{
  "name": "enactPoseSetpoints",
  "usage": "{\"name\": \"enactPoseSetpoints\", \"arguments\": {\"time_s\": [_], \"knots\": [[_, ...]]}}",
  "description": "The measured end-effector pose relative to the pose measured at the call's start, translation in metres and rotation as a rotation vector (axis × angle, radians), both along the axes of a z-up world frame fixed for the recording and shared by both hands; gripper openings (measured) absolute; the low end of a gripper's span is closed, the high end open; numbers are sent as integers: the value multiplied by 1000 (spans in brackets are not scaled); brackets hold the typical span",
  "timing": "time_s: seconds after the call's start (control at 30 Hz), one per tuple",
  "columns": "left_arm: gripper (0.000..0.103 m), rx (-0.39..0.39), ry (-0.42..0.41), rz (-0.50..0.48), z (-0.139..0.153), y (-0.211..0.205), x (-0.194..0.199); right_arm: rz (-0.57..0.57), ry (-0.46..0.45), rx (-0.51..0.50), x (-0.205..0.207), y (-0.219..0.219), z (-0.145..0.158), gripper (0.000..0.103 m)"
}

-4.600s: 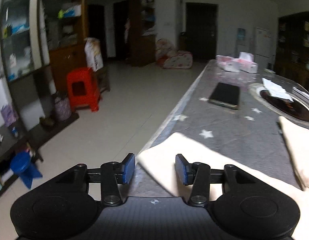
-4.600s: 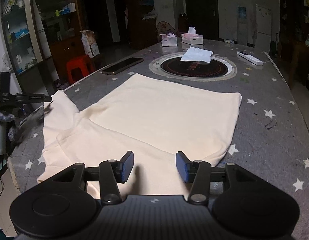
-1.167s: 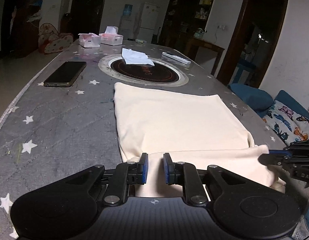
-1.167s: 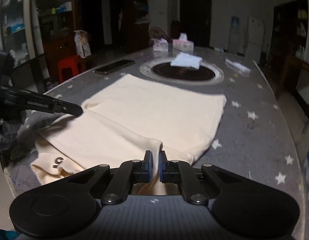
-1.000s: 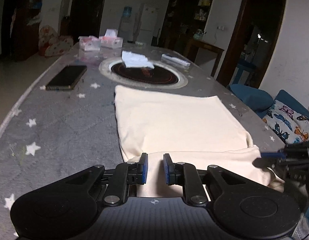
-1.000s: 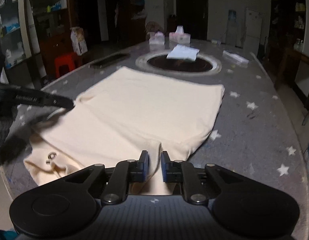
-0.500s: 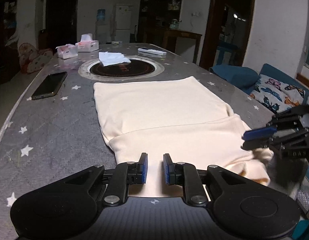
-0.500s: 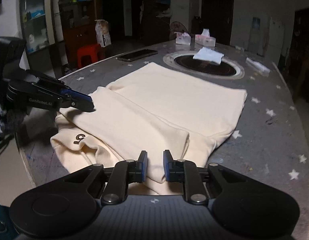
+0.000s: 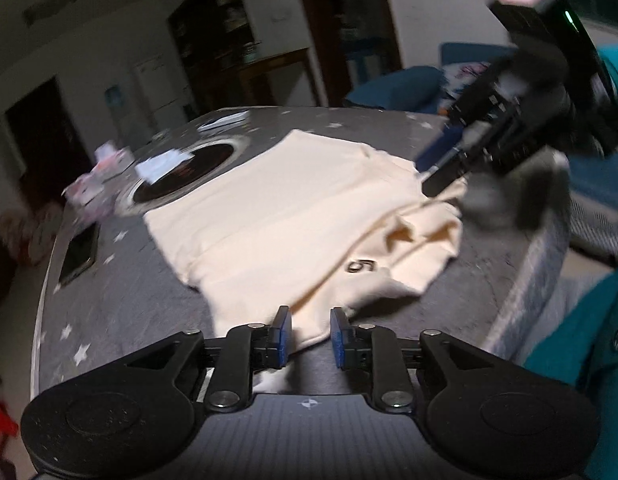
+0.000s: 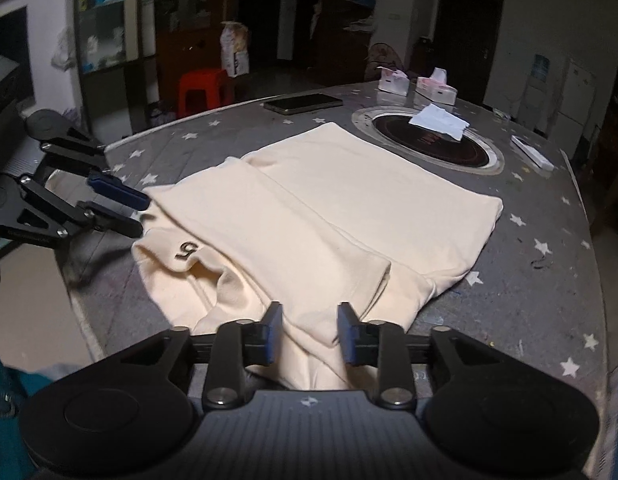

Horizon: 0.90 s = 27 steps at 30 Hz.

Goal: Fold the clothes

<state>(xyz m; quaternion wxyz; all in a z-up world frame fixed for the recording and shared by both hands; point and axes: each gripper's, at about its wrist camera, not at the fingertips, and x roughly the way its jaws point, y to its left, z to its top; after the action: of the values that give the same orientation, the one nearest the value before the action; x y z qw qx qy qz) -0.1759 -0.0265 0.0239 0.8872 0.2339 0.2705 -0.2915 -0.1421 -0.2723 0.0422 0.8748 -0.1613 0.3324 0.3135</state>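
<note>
A cream garment (image 10: 329, 216) lies partly folded on the grey star-patterned table (image 10: 549, 280), with a small dark "5" mark (image 10: 185, 250) on the near folded layer. It also shows in the left wrist view (image 9: 293, 216). My right gripper (image 10: 309, 334) is open, its jaws either side of the garment's near edge. My left gripper (image 9: 309, 338) is open at the garment's other near corner. The left gripper shows in the right wrist view (image 10: 125, 212), open, beside the garment. The right gripper shows in the left wrist view (image 9: 437, 168), blurred.
A black round hotplate (image 10: 429, 140) with a white cloth (image 10: 439, 122) on it sits beyond the garment. A phone (image 10: 303, 103) and tissue boxes (image 10: 435, 90) lie further back. A red stool (image 10: 203, 90) stands on the floor. The table edge (image 10: 89, 320) is near.
Both grippers have opened and let go of the garment's folded edge. The left view has swung round to the right and is blurred.
</note>
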Motion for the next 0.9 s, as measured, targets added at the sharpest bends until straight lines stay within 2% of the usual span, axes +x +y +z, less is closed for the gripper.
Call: {"name": "enactPoseSetpoints", "arguments": {"time_s": [0.1, 0.17, 0.2, 0.4, 0.47, 0.53, 0.6, 0.77, 0.9], "knots": [[26, 30, -39, -53, -6, -11, -3, 45, -13, -52, -12, 2, 4, 39], [26, 44, -61, -78, -10, -17, -3, 72, -22, -87, -21, 4, 6, 49], [26, 49, -71, -87, -11, -20, -3, 84, -29, -104, -25, 5, 6, 50], [26, 29, -107, -97, -11, -22, 1, 151, -89, -168, -42, 14, 2, 65], [24, 15, -111, -101, -9, -22, 3, 165, -104, -175, -43, 17, -1, 66], [14, -4, -110, -99, -8, -22, 5, 180, -117, -185, -44, 20, -3, 67], [11, -38, -102, -84, -5, -20, 11, 198, -130, -196, -44, 23, -6, 67], [9, -139, -56, -11, 7, -12, 28, 229, -150, -205, -40, 28, -13, 67], [9, -216, -7, 38, 14, -8, 45, 222, -149, -173, -32, 28, -16, 63]]}}
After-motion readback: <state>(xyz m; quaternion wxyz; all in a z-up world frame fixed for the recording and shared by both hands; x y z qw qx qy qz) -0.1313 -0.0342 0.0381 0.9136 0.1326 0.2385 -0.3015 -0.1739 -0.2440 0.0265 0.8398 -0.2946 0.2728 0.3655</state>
